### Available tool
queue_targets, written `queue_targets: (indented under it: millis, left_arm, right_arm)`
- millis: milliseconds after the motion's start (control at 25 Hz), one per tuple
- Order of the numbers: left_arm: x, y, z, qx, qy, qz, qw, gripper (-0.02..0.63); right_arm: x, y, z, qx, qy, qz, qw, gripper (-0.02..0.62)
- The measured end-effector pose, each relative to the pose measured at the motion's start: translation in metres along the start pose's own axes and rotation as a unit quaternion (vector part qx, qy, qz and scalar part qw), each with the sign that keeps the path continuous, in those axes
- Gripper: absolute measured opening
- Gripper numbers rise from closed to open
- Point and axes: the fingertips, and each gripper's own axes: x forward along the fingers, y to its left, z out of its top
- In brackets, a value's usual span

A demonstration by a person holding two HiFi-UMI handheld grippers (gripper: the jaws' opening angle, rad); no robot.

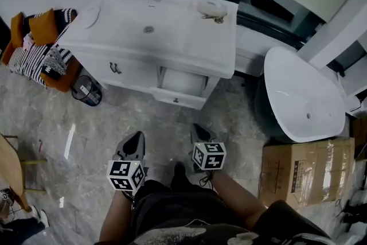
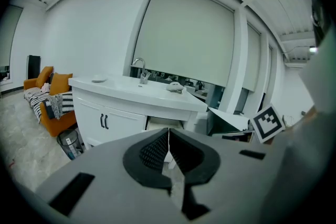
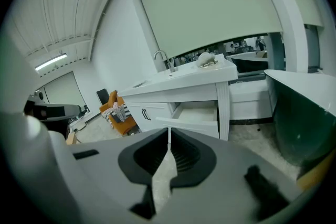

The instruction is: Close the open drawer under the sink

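Left gripper (image 1: pixel 136 138) and right gripper (image 1: pixel 200 131) are both pinched closed and empty, well short of the drawer (image 1: pixel 179 96) jutting from the front of the vanity (image 1: pixel 189 37) near its right corner. I'd press the closed tips mid-panel so it slides in straight.

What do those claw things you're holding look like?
The left claw and right claw are grey and pointed, with black ribbed pads inside. Each carries a white cube printed with black square markers. The person wears dark clothes.
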Motion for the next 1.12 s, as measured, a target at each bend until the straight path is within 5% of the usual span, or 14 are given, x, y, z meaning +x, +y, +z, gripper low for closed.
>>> queue_targets:
  millis: [520,1120]
  left_arm:
    - [0.087,0.03,-0.024,0.012,0.05,-0.046,0.9976,0.015]
    - [0.172,0.121,-0.078,-0.018,0.09,-0.071,0.9932,0.015]
  right_arm:
    - [0.066,-0.02,-0.012,0.022,0.003,-0.043,0.999,0.029]
    - [0.178,-0.02,-0.055,0.063,0.02,-0.125,0.99,0.032]
